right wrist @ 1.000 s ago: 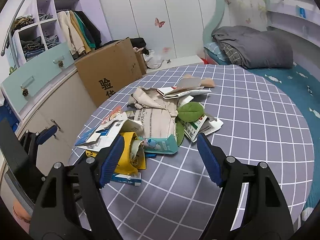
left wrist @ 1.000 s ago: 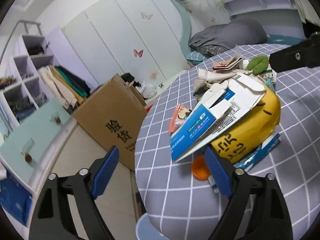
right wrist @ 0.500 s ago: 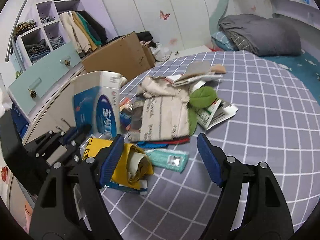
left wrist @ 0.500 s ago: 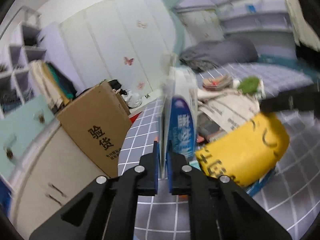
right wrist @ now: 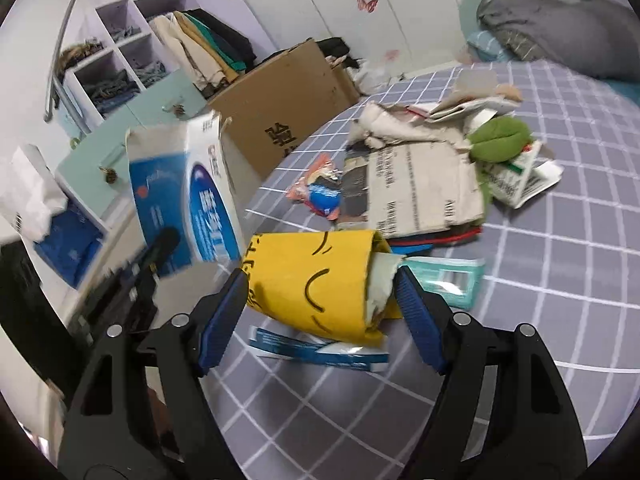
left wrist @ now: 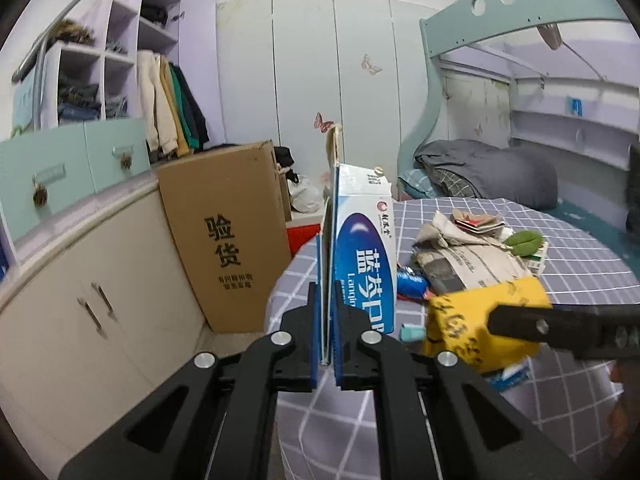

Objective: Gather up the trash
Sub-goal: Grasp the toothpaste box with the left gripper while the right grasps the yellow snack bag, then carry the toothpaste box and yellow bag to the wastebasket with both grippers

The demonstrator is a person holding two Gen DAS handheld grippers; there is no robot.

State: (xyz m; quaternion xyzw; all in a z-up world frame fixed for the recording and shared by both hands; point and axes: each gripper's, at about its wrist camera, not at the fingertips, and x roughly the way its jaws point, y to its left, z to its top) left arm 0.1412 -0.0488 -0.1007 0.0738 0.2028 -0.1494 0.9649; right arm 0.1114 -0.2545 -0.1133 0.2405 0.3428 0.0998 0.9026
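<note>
Lifted carton [left wrist: 362, 248] (yellow bag [right wrist: 316, 280] beside)

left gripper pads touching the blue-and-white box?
Touching. In the left wrist view, the left gripper has both pads pressed flat against the flattened blue-and-white box, which stands upright between them with no gap.

Blue-and-white carton [right wrist: 188, 196] motion-blurred in the right wrist view, its lower print hidden behind the left gripper [left wrist: 327, 330], newspaper [right wrist: 416, 184] text too small to read, blue packet [right wrist: 316, 350] half covered by yellow bag [right wrist: 316, 280]
</note>
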